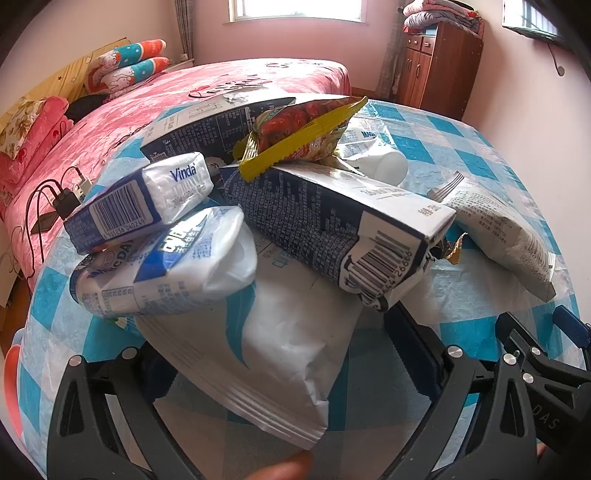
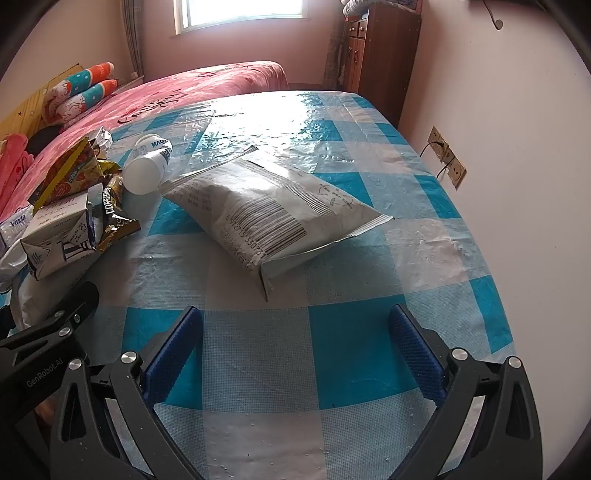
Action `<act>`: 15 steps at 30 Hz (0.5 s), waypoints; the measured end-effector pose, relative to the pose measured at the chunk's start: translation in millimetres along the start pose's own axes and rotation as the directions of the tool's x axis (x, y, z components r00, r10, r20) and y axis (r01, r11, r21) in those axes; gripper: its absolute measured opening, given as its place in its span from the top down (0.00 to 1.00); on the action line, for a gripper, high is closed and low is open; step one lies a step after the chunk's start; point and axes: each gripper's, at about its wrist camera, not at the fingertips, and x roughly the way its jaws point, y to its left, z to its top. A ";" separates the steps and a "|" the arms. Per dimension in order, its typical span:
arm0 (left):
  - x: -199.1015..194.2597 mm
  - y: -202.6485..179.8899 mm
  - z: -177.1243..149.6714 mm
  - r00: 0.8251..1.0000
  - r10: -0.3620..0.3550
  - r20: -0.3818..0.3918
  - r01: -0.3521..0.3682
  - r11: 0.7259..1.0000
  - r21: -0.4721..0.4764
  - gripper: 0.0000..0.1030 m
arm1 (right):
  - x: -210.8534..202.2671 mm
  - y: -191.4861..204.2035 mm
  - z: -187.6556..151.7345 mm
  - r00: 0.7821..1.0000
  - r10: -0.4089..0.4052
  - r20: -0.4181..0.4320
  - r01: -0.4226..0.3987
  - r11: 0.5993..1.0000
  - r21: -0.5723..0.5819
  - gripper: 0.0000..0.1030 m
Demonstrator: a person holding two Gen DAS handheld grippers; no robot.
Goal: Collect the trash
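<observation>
Both the left gripper (image 1: 280,354) and right gripper (image 2: 295,347) are hanging wide open, so yanking the white bag (image 1: 266,343) is probably toppling the milk carton (image 1: 332,218) leaning on it.

place: a bedroom in a home
bed (image 1: 221,88): wide, under a pink patterned cover, close behind the desk
pillows (image 1: 129,68): cartoon-print bolsters stacked at the headboard end
window (image 2: 240,14): daylight coming in, curtain at its side
cabinet (image 1: 436,70): dark wood with doors and drawers, folded blankets (image 1: 443,14) piled on top
desk (image 2: 332,332): covered by a blue-and-white checked plastic cloth
walls: pale pink, with wall sockets (image 2: 447,158) by the desk
</observation>
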 end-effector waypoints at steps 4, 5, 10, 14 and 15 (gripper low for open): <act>-0.1 0.2 0.0 1.000 -0.002 0.000 0.002 1.000 -0.002 0.04 | -0.1 0.5 0.0 1.000 -0.001 -0.001 0.001 1.000 -0.001 0.04; -0.2 0.2 0.0 1.000 -0.002 0.000 0.002 1.000 -0.001 0.04 | -0.1 0.6 0.0 1.000 -0.001 -0.001 0.001 1.000 -0.001 0.04; -0.2 0.2 -0.2 1.000 0.000 0.000 0.000 1.000 -0.002 0.04 | -0.5 1.4 -0.2 1.000 -0.001 -0.001 0.001 1.000 0.000 0.04; -1.1 0.7 -0.5 1.000 0.002 0.002 -0.002 1.000 0.000 0.04 | -0.6 1.1 -0.3 1.000 0.000 -0.002 0.000 1.000 0.000 0.04; -0.5 0.1 -0.4 1.000 0.004 0.000 -0.004 1.000 0.001 0.04 | 0.0 1.6 0.0 1.000 -0.002 -0.007 0.002 1.000 0.000 0.04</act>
